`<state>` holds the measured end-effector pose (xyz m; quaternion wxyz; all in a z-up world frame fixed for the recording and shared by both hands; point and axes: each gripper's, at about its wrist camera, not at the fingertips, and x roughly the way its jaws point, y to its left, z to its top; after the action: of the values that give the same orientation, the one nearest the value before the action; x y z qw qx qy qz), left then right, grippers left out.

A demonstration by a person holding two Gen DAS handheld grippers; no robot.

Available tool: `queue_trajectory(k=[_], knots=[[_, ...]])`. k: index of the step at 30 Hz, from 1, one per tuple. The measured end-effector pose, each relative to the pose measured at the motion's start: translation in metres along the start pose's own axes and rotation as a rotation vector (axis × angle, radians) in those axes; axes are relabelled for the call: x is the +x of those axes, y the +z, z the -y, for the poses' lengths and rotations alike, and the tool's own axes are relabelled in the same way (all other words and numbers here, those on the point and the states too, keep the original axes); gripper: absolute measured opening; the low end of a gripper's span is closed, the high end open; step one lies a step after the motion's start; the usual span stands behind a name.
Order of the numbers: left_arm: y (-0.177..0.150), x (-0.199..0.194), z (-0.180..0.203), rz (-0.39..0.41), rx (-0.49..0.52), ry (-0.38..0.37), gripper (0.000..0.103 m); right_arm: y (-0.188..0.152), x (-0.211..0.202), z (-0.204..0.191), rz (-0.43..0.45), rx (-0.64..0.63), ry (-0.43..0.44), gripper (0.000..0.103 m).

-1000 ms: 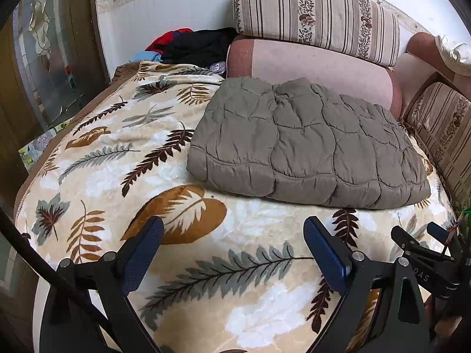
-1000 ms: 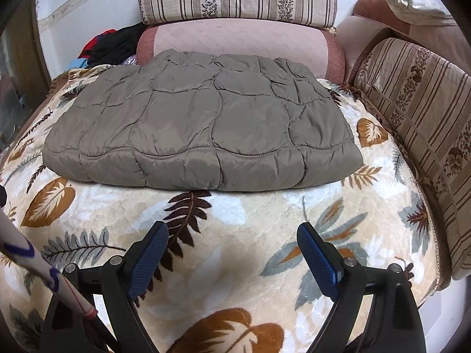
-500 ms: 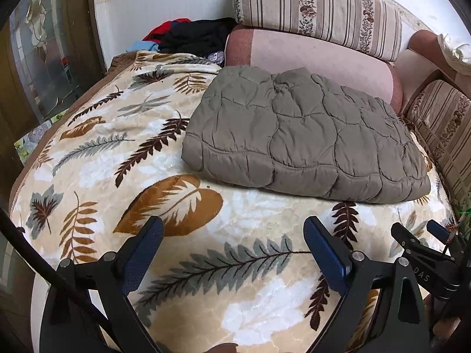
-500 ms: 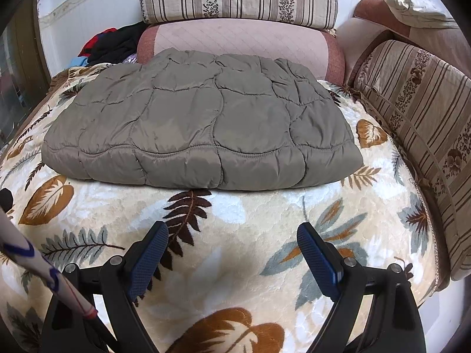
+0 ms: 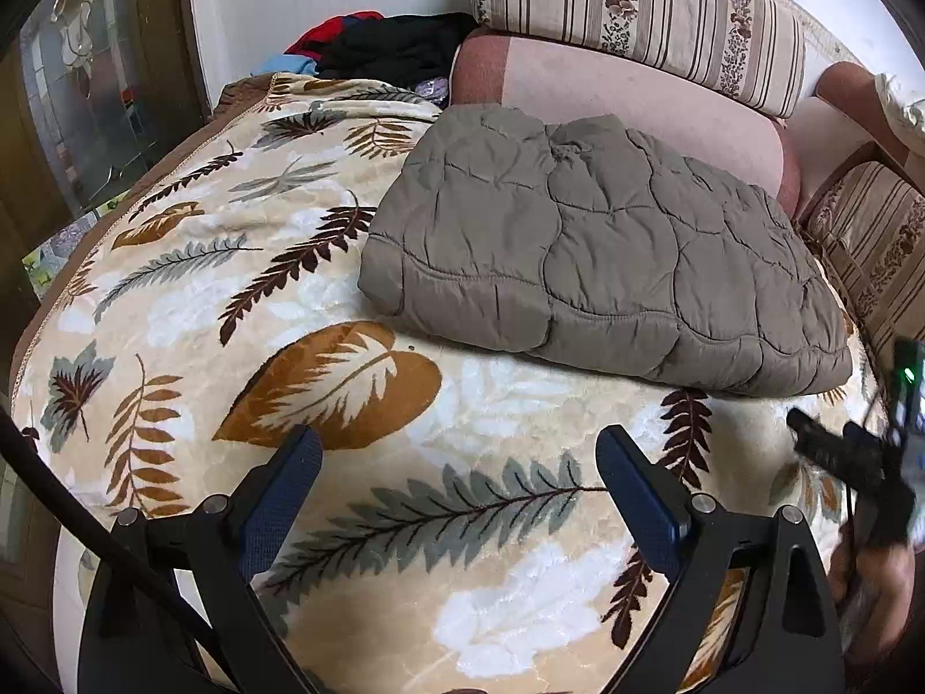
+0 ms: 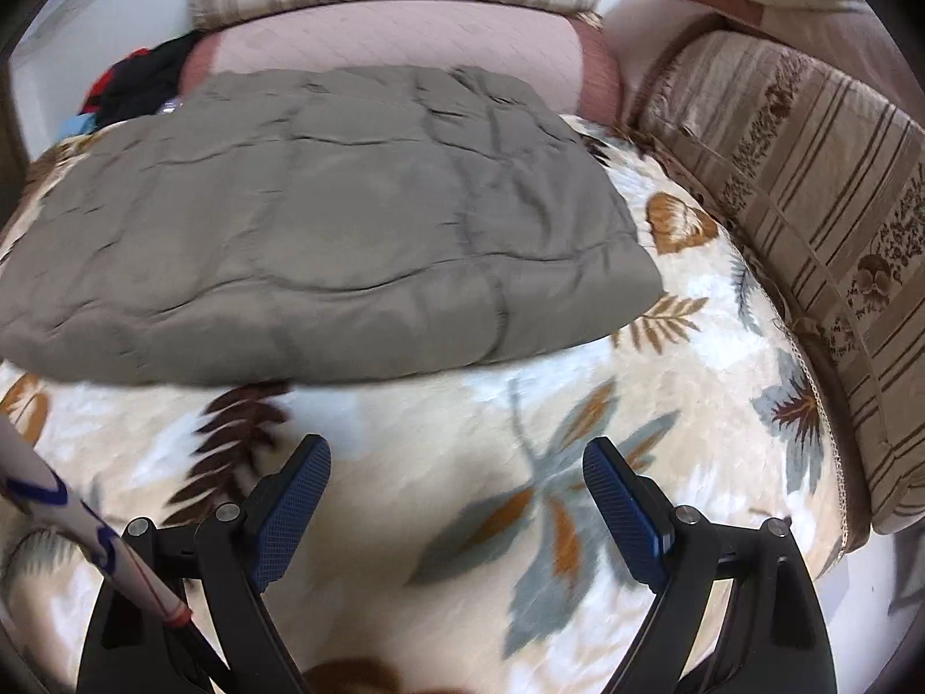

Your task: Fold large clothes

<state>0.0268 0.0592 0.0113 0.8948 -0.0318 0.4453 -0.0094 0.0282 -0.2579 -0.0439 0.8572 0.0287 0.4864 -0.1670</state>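
A grey-brown quilted jacket (image 5: 601, 243) lies folded into a flat rectangle on the leaf-patterned blanket (image 5: 231, 301), its far edge against the pink cushion. It also shows in the right wrist view (image 6: 324, 231), blurred by motion. My left gripper (image 5: 457, 462) is open and empty, above the blanket in front of the jacket's near-left corner. My right gripper (image 6: 457, 474) is open and empty, in front of the jacket's near edge. The right gripper also shows at the right edge of the left wrist view (image 5: 838, 457).
A pink bolster cushion (image 5: 636, 98) and striped cushions (image 5: 636, 6) line the back; a striped armrest (image 6: 809, 202) runs along the right. A heap of black, red and blue clothes (image 5: 376, 52) lies at the back left. A glass door (image 5: 87, 87) stands left.
The right gripper has swung forward and left toward the jacket, and its view is blurred. The left gripper has drifted slightly back. The jacket has not moved.
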Motion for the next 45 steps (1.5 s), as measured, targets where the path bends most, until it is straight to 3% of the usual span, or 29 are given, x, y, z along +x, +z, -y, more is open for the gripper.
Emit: queue_trajectory(k=[5,10,14,19,28,45], knots=[[0.0,0.0,0.001,0.002,0.007,0.009,0.095,0.032,0.035,0.031,-0.027,0.036,-0.113,0.092],[0.003,0.002,0.0,0.01,-0.013,-0.015,0.095,0.031,0.014,0.054,-0.009,0.128,-0.063,0.092],[0.002,0.004,0.008,-0.003,-0.011,-0.077,0.095,0.015,-0.017,0.04,0.03,0.118,0.022,0.092],[0.001,-0.001,0.014,0.02,0.011,-0.089,0.095,-0.004,-0.045,0.007,0.067,0.084,0.158,0.092],[0.001,-0.001,0.012,0.015,-0.001,-0.062,0.095,-0.015,-0.07,-0.035,0.137,-0.03,0.161,0.092],[-0.001,-0.004,0.016,0.019,0.016,-0.034,0.095,-0.025,-0.08,-0.046,0.152,-0.069,0.196,0.092]])
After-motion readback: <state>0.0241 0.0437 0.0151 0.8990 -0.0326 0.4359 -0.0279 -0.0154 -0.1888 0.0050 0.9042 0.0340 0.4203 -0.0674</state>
